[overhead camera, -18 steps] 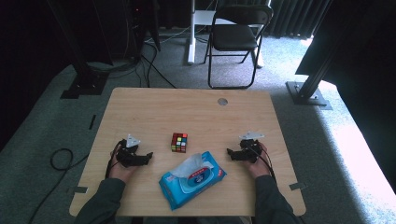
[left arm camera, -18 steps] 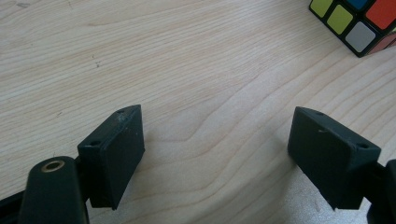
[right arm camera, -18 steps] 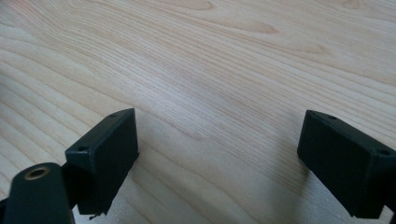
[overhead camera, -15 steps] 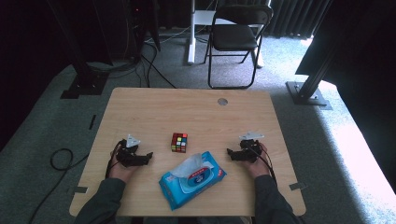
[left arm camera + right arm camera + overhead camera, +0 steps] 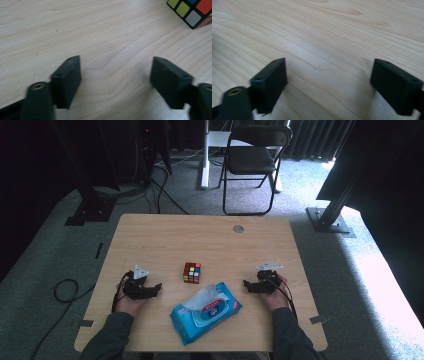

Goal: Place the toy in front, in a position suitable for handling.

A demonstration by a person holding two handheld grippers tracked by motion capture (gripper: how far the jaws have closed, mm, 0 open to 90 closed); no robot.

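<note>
Two black two-jaw grippers rest low on the pale wooden table point(image 5: 165, 235), one in each of the person's hands, both pointing inward toward the table's middle. Left gripper point(image 5: 156, 288) sits at the table's left near the front edge, jaws standing well apart with only bare wood between them, holding nothing; in the left gripper view point(image 5: 116, 80) same thing, wide gap, nothing gripped. Right gripper point(image 5: 247, 285) at the table's right, also near the front, jaws likewise well apart and empty; the right gripper view point(image 5: 329, 82) shows just wood grain between them. Between the two grippers lies a blue soft plastic pack of wet wipes point(image 5: 206, 312) with a white flap on top, flat on the table near the front edge, its long axis running diagonally from front-left to back-right, so the higher end points toward the right gripper; a white wipe or the lifted flap sticks up near its back edge, can't tell which. Pack is near both grippers but touching neither. Just behind the pack, apart from it, sits a small multicoloured puzzle cube point(image 5: 192, 272), upright on one face, roughly mid-table; its corner shows top right in the left gripper view point(image 5: 192, 11), well ahead of the jaws. Dark round hole point(image 5: 238, 228) sits near the table's far edge.
</note>
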